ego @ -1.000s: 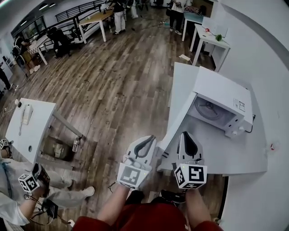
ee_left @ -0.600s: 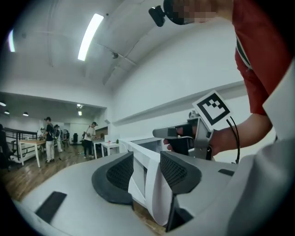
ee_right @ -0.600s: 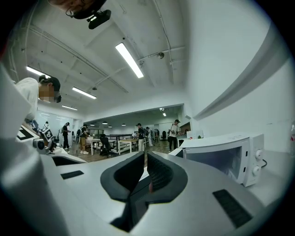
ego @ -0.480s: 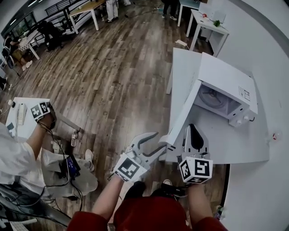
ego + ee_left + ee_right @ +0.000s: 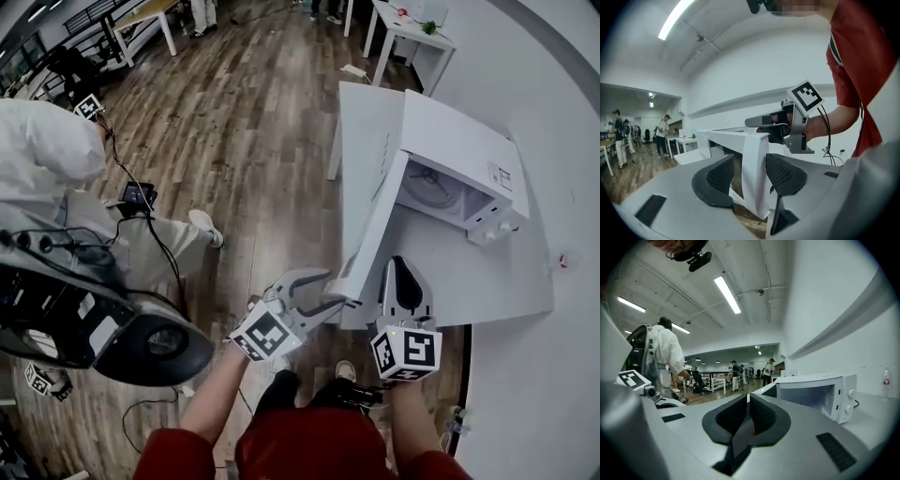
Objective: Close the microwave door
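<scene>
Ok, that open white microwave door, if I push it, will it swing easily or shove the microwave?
The white microwave door looks rigid and hinged at one side, so it should swing, not flex. The boxy white microwave sits flat on the white table, so tipping seems unlikely, sliding possible.

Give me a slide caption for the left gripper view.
Left gripper, jaws just opened, straddles the open microwave door edge without gripping; shut right gripper beyond.
</scene>
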